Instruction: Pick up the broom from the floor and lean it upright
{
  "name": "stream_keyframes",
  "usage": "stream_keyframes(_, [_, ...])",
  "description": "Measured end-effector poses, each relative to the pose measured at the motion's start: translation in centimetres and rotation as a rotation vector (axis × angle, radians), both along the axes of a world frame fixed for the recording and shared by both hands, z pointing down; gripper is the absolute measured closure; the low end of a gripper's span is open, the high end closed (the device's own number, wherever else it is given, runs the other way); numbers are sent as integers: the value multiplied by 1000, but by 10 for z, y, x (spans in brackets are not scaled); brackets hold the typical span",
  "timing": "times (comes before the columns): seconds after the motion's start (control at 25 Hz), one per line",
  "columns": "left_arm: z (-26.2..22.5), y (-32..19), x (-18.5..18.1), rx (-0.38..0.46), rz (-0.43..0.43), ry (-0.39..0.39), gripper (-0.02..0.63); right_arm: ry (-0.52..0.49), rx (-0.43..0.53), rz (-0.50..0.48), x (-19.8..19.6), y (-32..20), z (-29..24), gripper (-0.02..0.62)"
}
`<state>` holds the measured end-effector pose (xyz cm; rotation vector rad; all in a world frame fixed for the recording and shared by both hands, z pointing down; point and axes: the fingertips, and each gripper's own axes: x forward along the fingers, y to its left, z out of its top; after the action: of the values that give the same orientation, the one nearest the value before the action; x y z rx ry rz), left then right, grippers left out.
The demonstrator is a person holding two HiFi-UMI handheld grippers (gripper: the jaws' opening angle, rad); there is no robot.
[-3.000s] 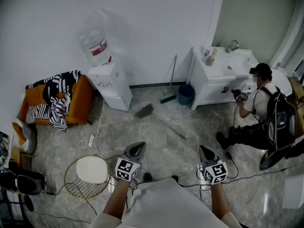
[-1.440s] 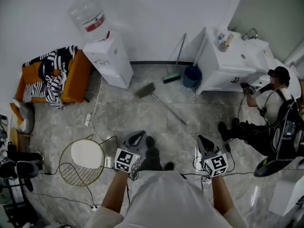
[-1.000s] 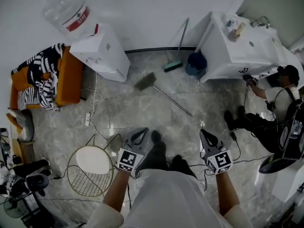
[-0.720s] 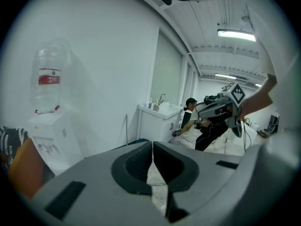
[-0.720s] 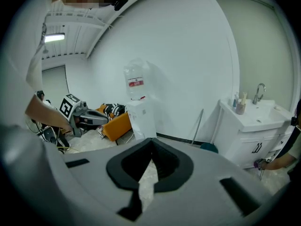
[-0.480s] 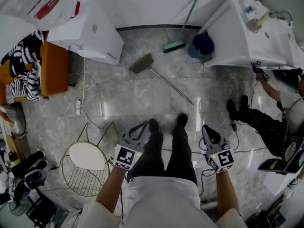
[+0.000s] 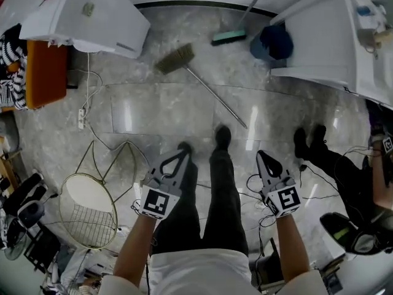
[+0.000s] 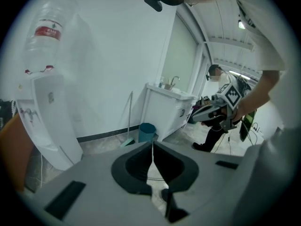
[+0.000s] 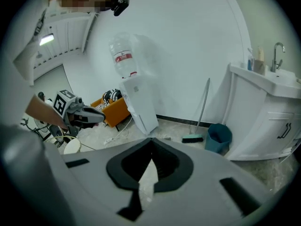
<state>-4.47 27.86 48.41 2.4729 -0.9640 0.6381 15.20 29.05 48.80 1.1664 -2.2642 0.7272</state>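
The broom lies flat on the grey marble floor in the head view, its brush head (image 7: 175, 58) up left and its thin metal handle (image 7: 216, 97) running down right to an end near my forward foot. My left gripper (image 7: 182, 155) hangs shut and empty, well short of the handle's end. My right gripper (image 7: 263, 158) is level with it on the right, also shut with nothing in it. In the left gripper view the jaws (image 8: 151, 148) meet in a thin line, and so do the jaws (image 9: 151, 149) in the right gripper view.
A green broom (image 7: 229, 37) leans on the far wall by a blue bin (image 7: 276, 40) and a white sink cabinet (image 7: 325, 42). A water dispenser (image 7: 80, 17) and orange chair (image 7: 44, 72) stand at left. A wire stool (image 7: 86, 209), cables and another person's legs (image 7: 310, 149) are on the floor.
The person has stepped toward the broom and both grippers have sunk lower. The broom now lies closer in the head view. Both jaws stayed shut.
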Motion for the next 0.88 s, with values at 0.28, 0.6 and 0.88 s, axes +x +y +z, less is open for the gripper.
stream_keyframes(0.28, [120, -14, 54, -47, 21, -23, 595, 4, -109, -64, 24, -21, 145, 594])
stream_keyframes(0.6, [268, 17, 89, -182, 47, -18, 595, 40, -216, -60, 31, 5, 332, 568])
stream_keyframes(0.88, [371, 45, 101, -224, 115, -21, 595, 109, -257, -1, 56, 28, 463, 536])
